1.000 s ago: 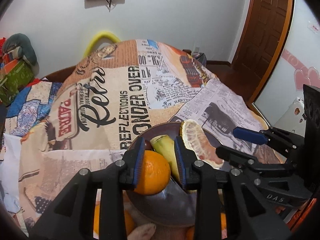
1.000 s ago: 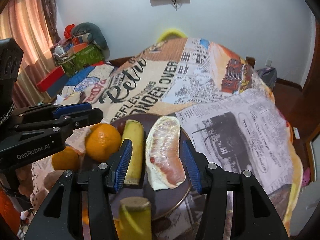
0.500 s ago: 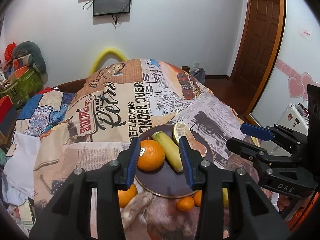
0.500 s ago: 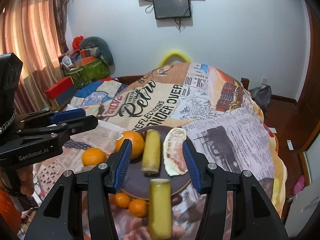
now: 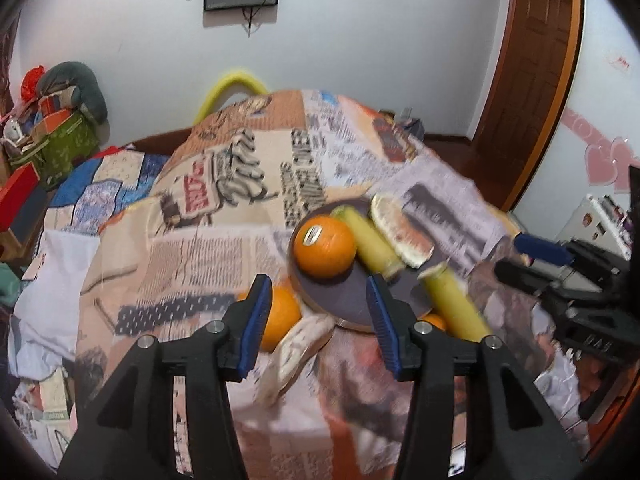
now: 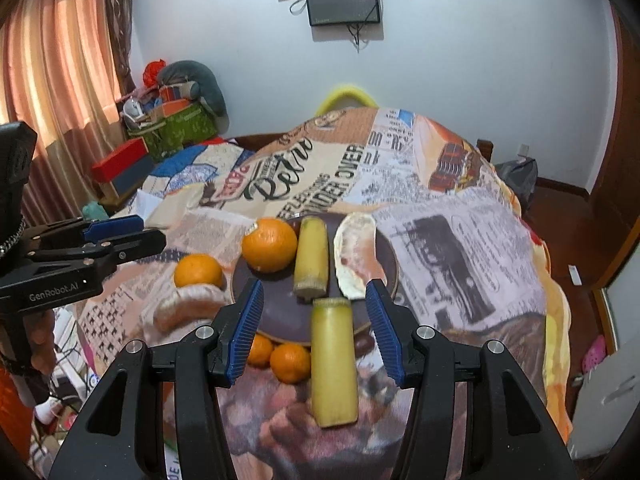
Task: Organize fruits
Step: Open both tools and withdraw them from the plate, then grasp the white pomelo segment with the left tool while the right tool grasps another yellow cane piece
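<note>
Now both my left gripper (image 5: 318, 318) and right gripper (image 6: 314, 330) have pulled back, fingers released and empty, leaving orange (image 6: 269, 244) on plate (image 6: 280, 316); loose banana piece (image 6: 333, 362) comes next.

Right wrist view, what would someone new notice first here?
A dark plate on the newspaper-print cloth holds a big orange, a yellow fruit piece and a peeled pomelo segment. A second yellow piece lies off the plate between the open right tongs. The open left tongs hang at the left.
</note>
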`<state>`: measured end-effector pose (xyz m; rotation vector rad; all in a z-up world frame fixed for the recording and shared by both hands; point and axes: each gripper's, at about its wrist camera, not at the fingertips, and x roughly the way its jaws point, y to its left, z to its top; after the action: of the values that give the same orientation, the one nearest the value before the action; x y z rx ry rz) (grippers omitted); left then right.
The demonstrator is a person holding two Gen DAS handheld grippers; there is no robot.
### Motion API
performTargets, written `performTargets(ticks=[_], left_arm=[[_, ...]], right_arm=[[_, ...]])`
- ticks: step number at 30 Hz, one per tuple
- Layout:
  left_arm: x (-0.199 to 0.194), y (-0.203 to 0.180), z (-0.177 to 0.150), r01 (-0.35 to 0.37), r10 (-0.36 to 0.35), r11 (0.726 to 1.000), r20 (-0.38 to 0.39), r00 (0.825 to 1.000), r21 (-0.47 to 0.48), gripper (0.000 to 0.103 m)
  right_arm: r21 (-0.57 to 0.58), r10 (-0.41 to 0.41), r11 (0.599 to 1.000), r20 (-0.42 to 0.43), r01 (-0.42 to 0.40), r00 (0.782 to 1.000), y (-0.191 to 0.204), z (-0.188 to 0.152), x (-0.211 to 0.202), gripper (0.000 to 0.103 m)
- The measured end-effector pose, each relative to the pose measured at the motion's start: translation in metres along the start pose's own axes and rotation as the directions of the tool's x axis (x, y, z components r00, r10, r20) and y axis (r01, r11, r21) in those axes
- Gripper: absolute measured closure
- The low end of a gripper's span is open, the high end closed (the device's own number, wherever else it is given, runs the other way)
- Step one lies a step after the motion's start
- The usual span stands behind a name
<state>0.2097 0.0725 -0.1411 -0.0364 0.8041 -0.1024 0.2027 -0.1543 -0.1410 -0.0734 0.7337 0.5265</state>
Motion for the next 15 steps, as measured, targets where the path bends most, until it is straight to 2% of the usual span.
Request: performTargets(ticks=[10, 15], left_arm=[[0.038, 0.022, -0.042, -0.015, 0.009, 0.999, -0.135, 0.991, -0.042, 0.054], [0.054, 0.025, -0.052, -0.014, 0.003, 0.998, -0.176, 0.984, -0.059, 0.054]], right_arm=[[0.003, -0.012, 1.0, -0.107, 0.013, 0.994, -0.005, -0.03, 0.025, 0.053], [0.002, -0.016, 1.0, -0.143, 0.017, 0.99, -0.007, -0.038, 0.038, 0.053]])
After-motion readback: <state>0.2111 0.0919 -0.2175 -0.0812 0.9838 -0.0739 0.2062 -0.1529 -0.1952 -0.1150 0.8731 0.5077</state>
